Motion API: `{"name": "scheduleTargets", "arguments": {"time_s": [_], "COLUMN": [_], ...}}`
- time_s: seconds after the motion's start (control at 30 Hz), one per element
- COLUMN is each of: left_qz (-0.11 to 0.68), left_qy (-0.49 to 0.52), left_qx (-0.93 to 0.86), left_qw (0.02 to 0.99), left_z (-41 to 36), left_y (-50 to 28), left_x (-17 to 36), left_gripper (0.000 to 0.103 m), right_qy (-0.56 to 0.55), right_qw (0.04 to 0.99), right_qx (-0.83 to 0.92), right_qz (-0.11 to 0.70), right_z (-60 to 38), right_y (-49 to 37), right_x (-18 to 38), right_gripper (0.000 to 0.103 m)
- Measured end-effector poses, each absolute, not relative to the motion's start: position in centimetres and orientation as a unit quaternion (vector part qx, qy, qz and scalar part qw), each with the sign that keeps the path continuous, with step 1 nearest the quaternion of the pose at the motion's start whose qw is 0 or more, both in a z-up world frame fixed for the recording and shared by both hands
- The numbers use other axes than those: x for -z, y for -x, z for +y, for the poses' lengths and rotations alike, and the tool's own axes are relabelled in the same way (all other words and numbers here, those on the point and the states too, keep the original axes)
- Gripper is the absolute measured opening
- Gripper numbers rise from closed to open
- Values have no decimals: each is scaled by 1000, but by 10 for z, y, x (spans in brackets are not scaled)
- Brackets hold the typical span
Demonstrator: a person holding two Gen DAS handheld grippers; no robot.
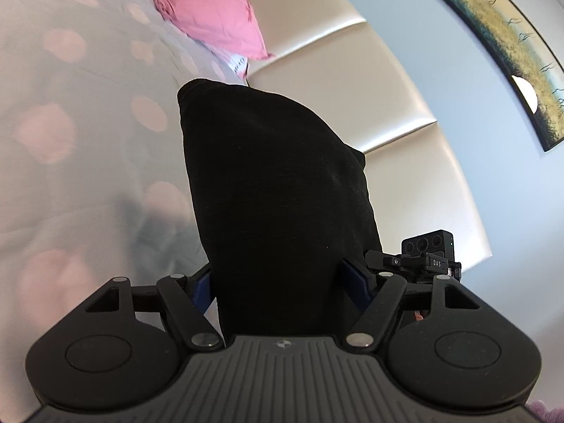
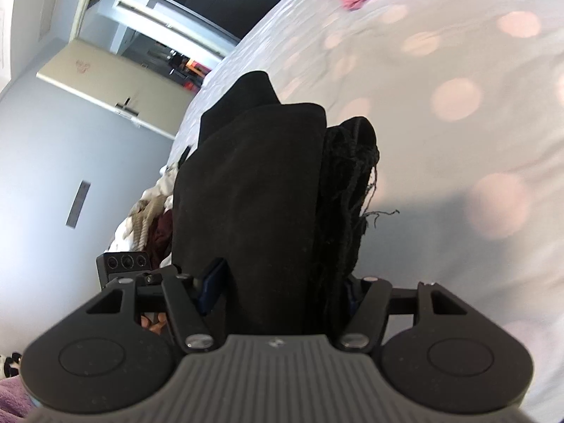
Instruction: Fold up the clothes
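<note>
Left tongs (image 1: pixel 278 275) and right tongs (image 2: pixel 282 278) both clenched on the black garment (image 1: pixel 268 190), lifted over the spotted bed (image 1: pixel 70 123); pink pillow (image 1: pixel 211 10) near the headboard (image 1: pixel 352 70), fabric blocking the view ahead.

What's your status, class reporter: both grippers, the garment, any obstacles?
Left gripper and right gripper: jaws shut on black garment, lifted over the spotted bedspread. Pink pillow far off. Nothing in the way.

Plenty of open bedspread (image 2: pixel 458 123) to the sides, so a gripper can pass there. Dead ahead the bunched black garment (image 1: pixel 275 194) blocks things. Pink pillow (image 1: pixel 211 10) and padded headboard (image 1: pixel 370 81) close off one end, laundry pile (image 2: pixel 148 218) crowds one edge.
</note>
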State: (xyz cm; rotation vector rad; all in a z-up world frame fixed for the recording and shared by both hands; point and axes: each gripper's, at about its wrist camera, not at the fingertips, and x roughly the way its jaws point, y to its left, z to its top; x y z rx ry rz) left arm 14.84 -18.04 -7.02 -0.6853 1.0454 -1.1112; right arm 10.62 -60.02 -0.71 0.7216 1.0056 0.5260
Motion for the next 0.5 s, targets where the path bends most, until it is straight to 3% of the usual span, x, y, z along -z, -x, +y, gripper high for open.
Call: {"name": "scheduleTargets", "arguments": {"time_s": [0.5], "left_qz": [501], "left_qy": [304], "left_qx": [479], "left_qw": [654], "left_z": [-279], "left_y": [-194], "left_x": [161], "left_gripper": [69], "right_qy": [-352], "right_qw": [766], "right_qx": [-223], "right_qz": [490], "right_z": [-716], "right_y": [-153], "right_x": [86], "right_gripper": [66]}}
